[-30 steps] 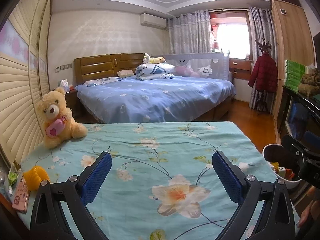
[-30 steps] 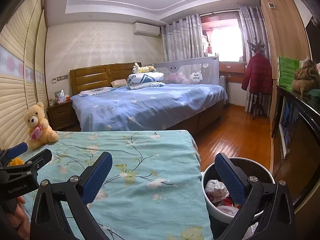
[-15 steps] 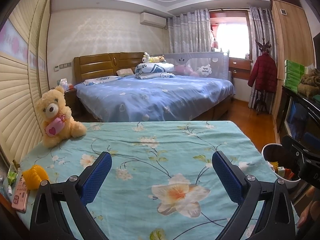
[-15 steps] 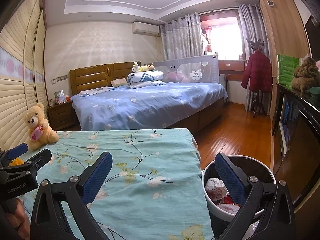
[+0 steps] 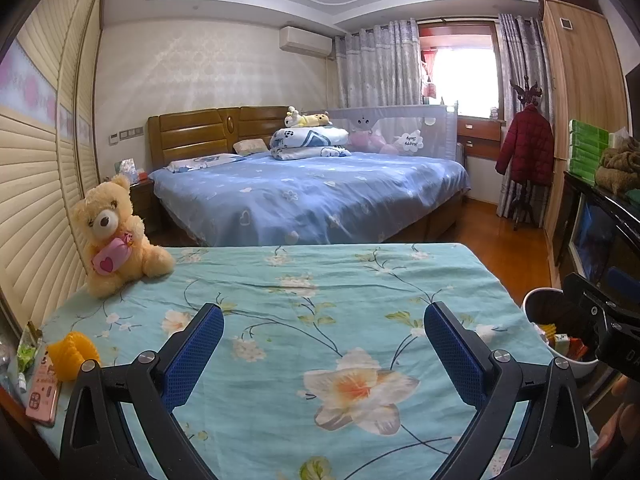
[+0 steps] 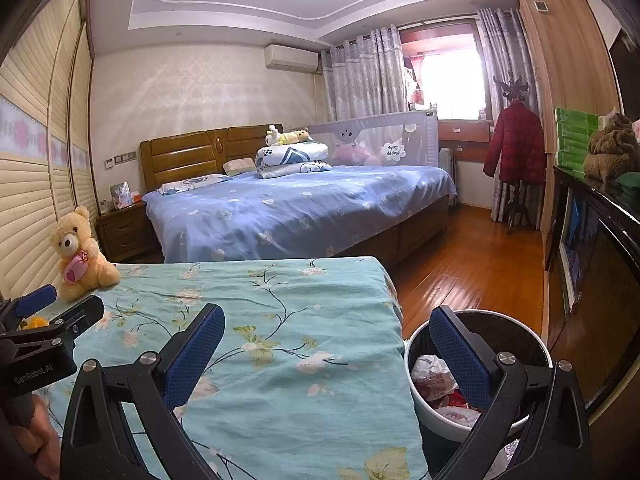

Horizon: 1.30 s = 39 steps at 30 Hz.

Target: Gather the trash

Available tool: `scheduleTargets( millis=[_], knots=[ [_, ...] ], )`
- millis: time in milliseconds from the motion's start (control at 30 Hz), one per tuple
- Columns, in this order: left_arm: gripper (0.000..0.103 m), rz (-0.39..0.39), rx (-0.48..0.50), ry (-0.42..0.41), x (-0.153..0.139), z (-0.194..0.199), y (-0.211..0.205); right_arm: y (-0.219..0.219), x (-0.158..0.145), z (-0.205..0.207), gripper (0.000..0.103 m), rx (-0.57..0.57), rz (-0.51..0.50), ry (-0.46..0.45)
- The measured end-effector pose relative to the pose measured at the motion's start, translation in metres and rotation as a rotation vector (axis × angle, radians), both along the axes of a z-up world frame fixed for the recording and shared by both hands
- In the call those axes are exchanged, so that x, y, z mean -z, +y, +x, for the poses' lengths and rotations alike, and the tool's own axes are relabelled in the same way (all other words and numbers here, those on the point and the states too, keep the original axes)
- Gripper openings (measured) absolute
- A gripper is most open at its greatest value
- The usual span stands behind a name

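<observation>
Nothing of note had changed over the last second: both views matched the earlier ones almost exactly, with only a slight drift of the cameras. That suggested a pause, probably with the trash on the cloth already gathered.

Left hand-held gripper (image 5: 324, 344) hovered low over the tabletop (image 5: 320, 280) with its flowered cloth, jaws spread wide and nothing between them, pointing level toward the far bed (image 5: 312, 196). Right hand-held gripper (image 6: 326, 348) was likewise wide open and empty, held over the tabletop's right edge, its right finger above the bin (image 6: 424, 408).

Bin stood on the floor just beside the tabletop's near right corner, and it held crumpled paper (image 6: 430, 372) and other wrappers. No loose trash showed on the middle of the cloth. At the near left edge lay a green wrapper (image 5: 26, 350), near a phone (image 5: 42, 394) and a yellow object (image 5: 72, 354); a teddy bear (image 5: 114, 236) sat at the far left. Whether the wrapper counted as trash could not be told, but it looked like the only candidate left, and the left hand-held gripper was the nearer one.
</observation>
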State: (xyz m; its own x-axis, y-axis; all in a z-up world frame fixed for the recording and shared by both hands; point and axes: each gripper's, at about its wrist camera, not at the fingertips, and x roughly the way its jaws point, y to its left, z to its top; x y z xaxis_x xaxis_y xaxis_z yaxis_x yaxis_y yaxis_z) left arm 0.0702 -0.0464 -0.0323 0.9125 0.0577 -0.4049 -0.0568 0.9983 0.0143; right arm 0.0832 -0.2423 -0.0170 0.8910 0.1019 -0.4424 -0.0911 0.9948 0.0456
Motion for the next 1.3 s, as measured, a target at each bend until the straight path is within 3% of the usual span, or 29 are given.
scheduleTargets(
  millis=[1300],
  knots=[
    [0.102,0.017,0.02,-0.016,-0.0005,-0.0015,-0.0016,0.0032,-0.001,-0.0021,0.103,-0.009,0.015,0.006]
  ],
)
